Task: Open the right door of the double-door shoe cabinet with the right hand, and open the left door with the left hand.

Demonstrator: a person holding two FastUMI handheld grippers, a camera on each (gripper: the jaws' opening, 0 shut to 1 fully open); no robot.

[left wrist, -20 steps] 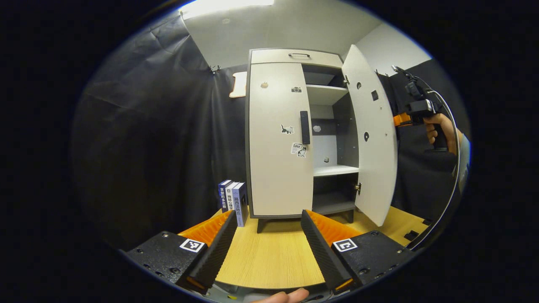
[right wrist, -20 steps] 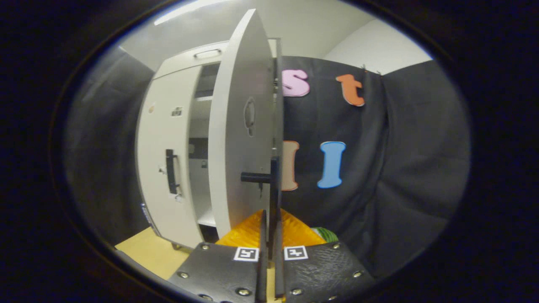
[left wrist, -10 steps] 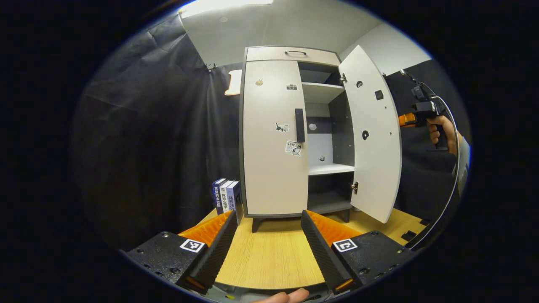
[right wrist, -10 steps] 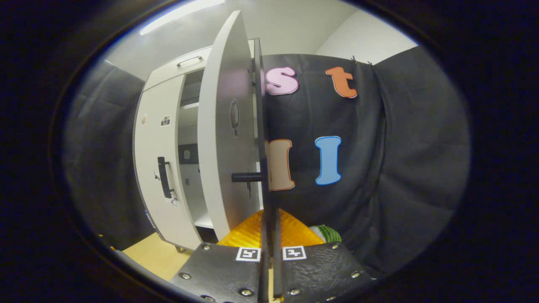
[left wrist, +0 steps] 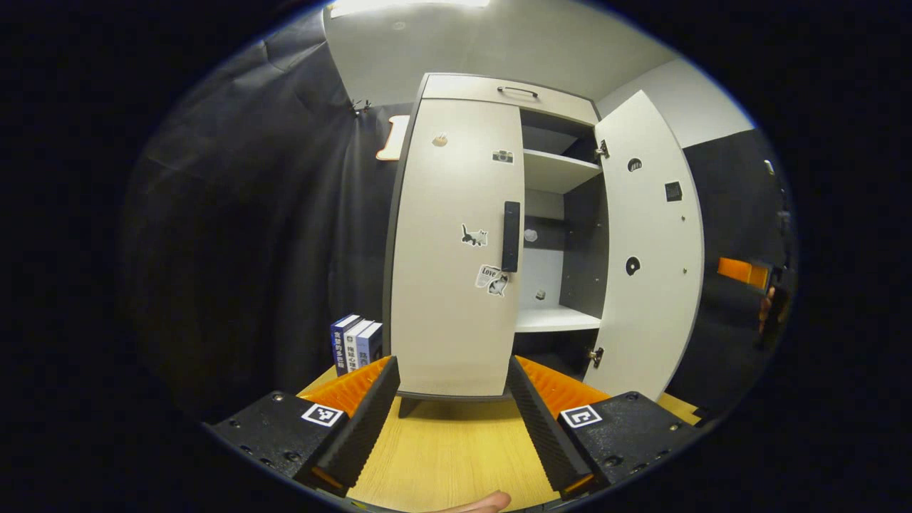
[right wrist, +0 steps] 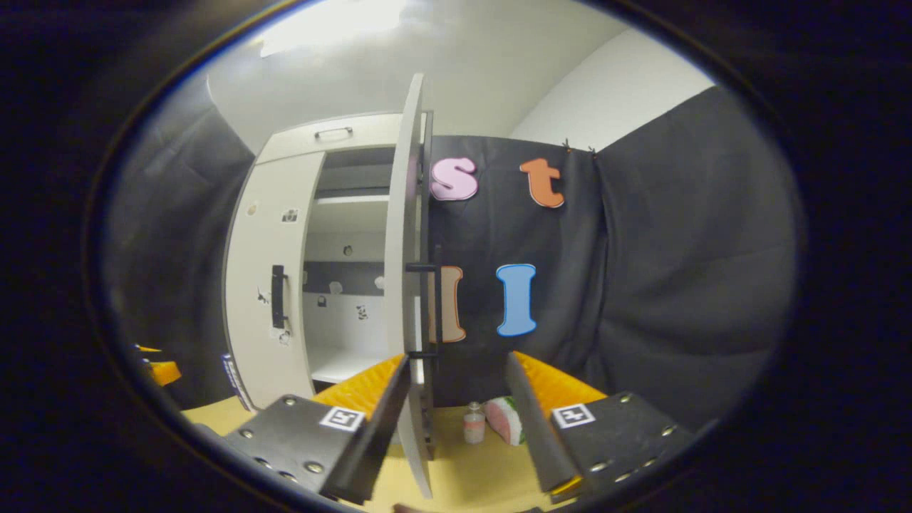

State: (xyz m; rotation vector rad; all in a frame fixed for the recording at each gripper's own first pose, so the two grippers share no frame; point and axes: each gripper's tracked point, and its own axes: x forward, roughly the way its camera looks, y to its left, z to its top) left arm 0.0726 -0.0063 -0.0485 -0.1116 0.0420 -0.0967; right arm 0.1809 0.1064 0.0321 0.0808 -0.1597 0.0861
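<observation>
**Right door is open; the risk now sits with the left door's handle**

Nearest to me in the left gripper view, my left gripper (left wrist: 450, 399) hangs released, fingers spread wide over the front edge of the pale wooden tabletop (left wrist: 442, 456), gripping nothing. Beyond it stands the tall white double-door shoe cabinet (left wrist: 499, 235), its left door (left wrist: 456, 249) shut, with the dark vertical bar handle (left wrist: 511, 236) at the door's inner edge. Three blue-spined books (left wrist: 356, 343) stand just beside the cabinet's left foot.

In the right gripper view my right gripper (right wrist: 456, 399) is also released, fingers apart, with the bottom edge of the swung-out right door (right wrist: 410, 285) between them but apart from both.

What worries me: the left handle is slim and close to the open compartment, so I could drive a finger past it into the shelf gap or onto the door face. If I pull straight back and not along the hinge arc, I expect the handle to slip out. A wide swing may knock the books. My right gripper could nudge the open door back.
</observation>
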